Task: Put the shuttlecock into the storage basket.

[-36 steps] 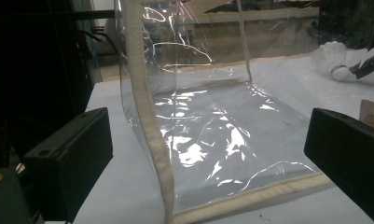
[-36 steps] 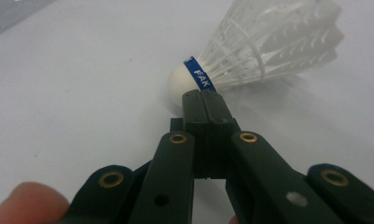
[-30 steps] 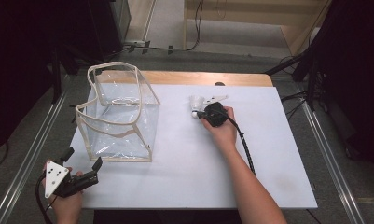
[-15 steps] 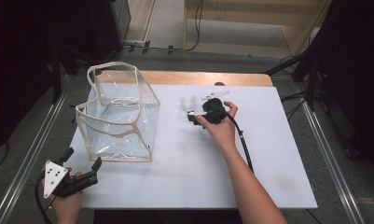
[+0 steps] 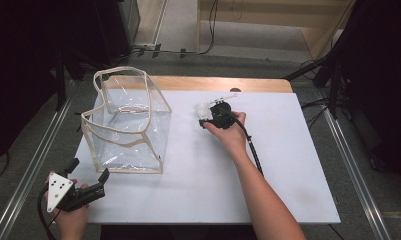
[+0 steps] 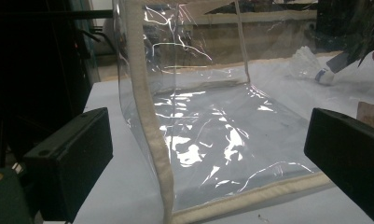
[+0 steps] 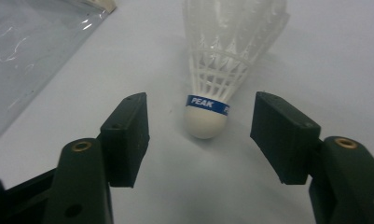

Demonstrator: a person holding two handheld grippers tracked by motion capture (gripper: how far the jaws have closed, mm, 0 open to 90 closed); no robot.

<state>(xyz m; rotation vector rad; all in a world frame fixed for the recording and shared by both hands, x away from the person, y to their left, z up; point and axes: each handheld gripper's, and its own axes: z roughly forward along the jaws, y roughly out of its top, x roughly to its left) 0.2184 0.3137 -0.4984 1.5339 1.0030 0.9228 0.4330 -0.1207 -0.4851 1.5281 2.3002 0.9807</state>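
Observation:
A white shuttlecock (image 7: 222, 60) with a blue band lies on the white table, its cork toward my right gripper (image 7: 201, 119). That gripper's jaws have just been closing. They stand open on either side of the cork without touching it. In the high view the right gripper (image 5: 208, 117) sits mid-table with the shuttlecock (image 5: 203, 107) just beyond it. A clear plastic bag (image 5: 128, 125) with beige trim stands upright to the left. My left gripper (image 5: 89, 170) rests open at the near left corner, facing the bag (image 6: 212, 130), with nothing between its jaws. The shuttlecock (image 6: 310, 63) shows beyond the bag.
A white sheet (image 5: 288, 175) covers the table, with a strip of wood (image 5: 213, 83) bare along the far edge. The right gripper's black cable (image 5: 253, 150) trails along the forearm. Metal rails (image 5: 353, 165) run along both sides. Dark equipment stands around the table.
The right hand has shifted slightly toward the far left. Its jaws, shut a second ago, now stand apart around the shuttlecock's cork. The left gripper has not moved.

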